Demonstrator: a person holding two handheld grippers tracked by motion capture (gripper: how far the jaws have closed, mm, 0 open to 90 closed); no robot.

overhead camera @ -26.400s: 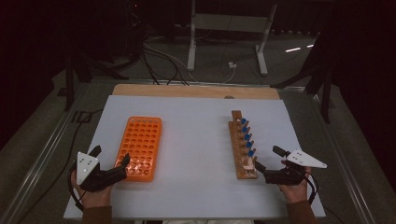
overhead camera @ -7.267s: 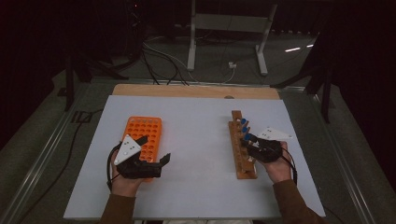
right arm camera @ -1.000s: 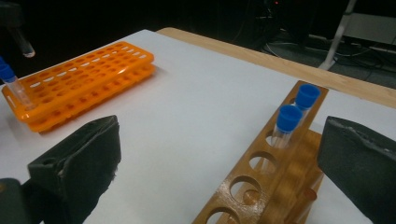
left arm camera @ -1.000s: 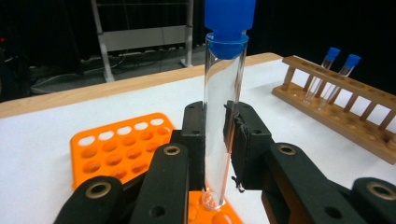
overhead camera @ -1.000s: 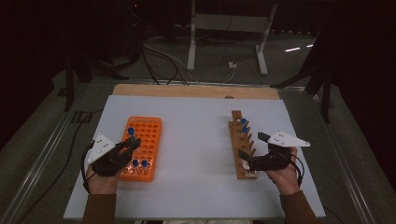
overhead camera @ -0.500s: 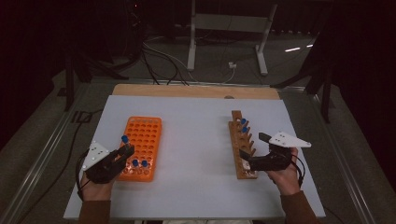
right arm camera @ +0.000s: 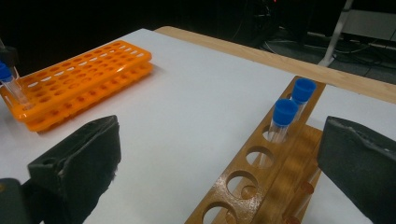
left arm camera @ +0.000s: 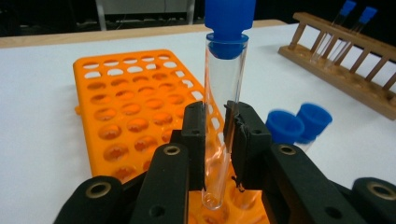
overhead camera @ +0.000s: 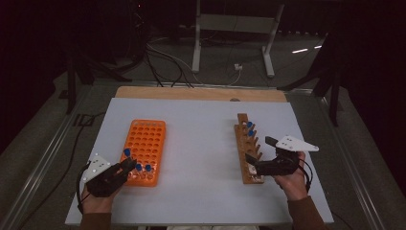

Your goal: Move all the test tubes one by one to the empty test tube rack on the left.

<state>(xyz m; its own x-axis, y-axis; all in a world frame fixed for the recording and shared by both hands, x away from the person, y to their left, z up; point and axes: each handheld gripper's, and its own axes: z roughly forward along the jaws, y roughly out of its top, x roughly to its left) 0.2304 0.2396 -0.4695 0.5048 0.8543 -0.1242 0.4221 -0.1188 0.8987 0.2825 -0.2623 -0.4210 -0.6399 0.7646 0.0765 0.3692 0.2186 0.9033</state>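
Lowering a tube (left arm camera: 225, 93) into the orange rack (overhead camera: 143, 151) is what's going on at the left side: the left gripper (overhead camera: 128, 165) is clenched on the glass a bit below the blue cap (left arm camera: 229, 16), and the tube's bottom sits right at a hole in the rack's near row. Compared with a second ago that hand has come down and back toward the near-left corner of the rack, so the tube looks about ready to be seated, probably just a small drop and a release left. Two more capped tubes (overhead camera: 142, 168) already stand in the near end of the rack, just beside the held one. Way back at the start the orange rack had nothing in it and the wooden rack (overhead camera: 248, 147) on the right carried a whole row of blue caps; now it's down to two tubes (right arm camera: 285, 119) at its far end, so most of the moving is done by my reckoning. Over on the right, the right gripper (overhead camera: 251, 163) hangs at the near end of the wooden rack with its jaws spread wide and nothing between them, same spot as a second ago, seemingly waiting for its turn.
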